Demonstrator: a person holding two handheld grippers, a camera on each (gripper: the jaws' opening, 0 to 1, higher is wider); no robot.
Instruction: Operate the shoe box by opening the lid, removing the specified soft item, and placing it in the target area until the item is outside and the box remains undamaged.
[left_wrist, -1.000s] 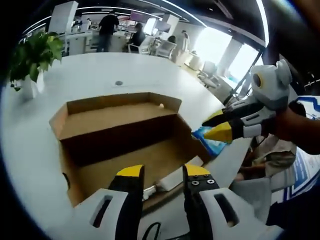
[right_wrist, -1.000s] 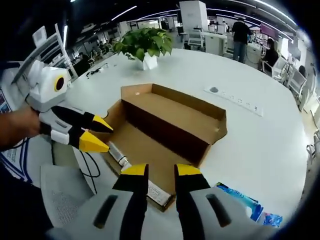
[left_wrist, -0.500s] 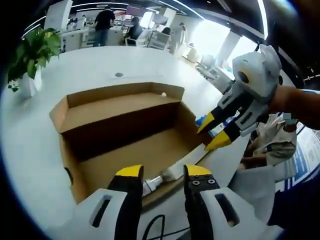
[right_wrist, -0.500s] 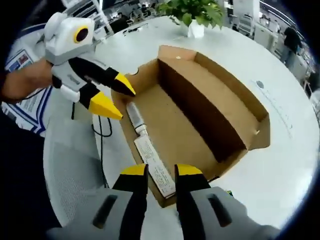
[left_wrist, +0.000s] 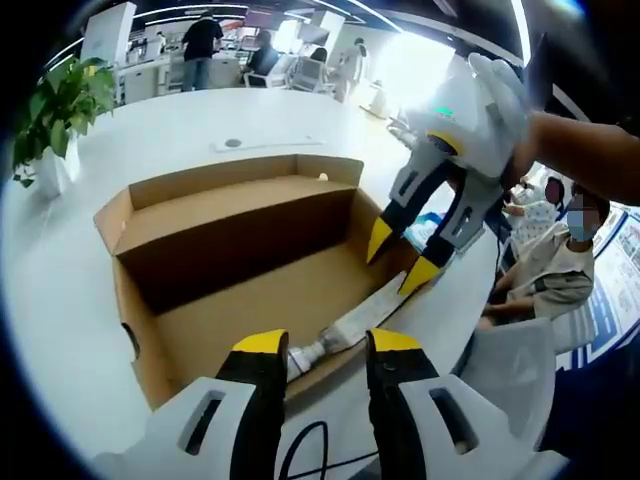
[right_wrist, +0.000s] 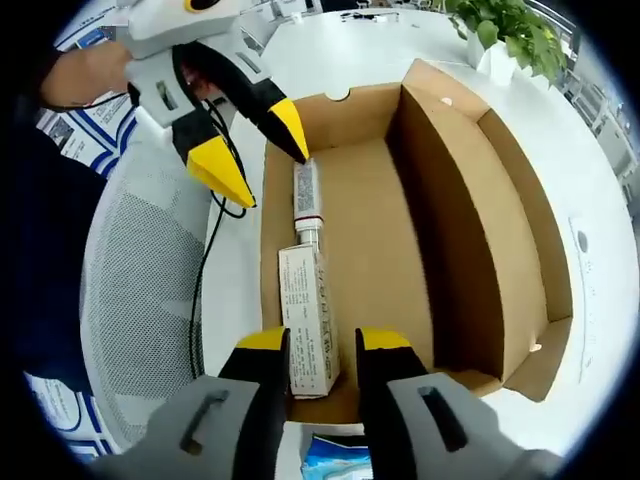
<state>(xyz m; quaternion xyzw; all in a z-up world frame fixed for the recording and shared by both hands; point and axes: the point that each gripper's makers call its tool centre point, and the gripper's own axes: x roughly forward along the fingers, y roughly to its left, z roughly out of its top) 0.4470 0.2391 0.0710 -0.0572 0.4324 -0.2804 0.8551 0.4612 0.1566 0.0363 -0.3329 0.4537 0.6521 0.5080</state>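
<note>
Both claws parted, empty, over open shoe box; tube inside.

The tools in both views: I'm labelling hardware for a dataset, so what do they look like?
Both match. The left tool and the right tool each have a light grey-white moulded body, two black tapering jaws and yellow pointed tips. Close up, the jaw bases are pale grey with slot-shaped openings. A black cable trails under the left tool. A dark sleeve covers the arm behind the left tool.
</note>
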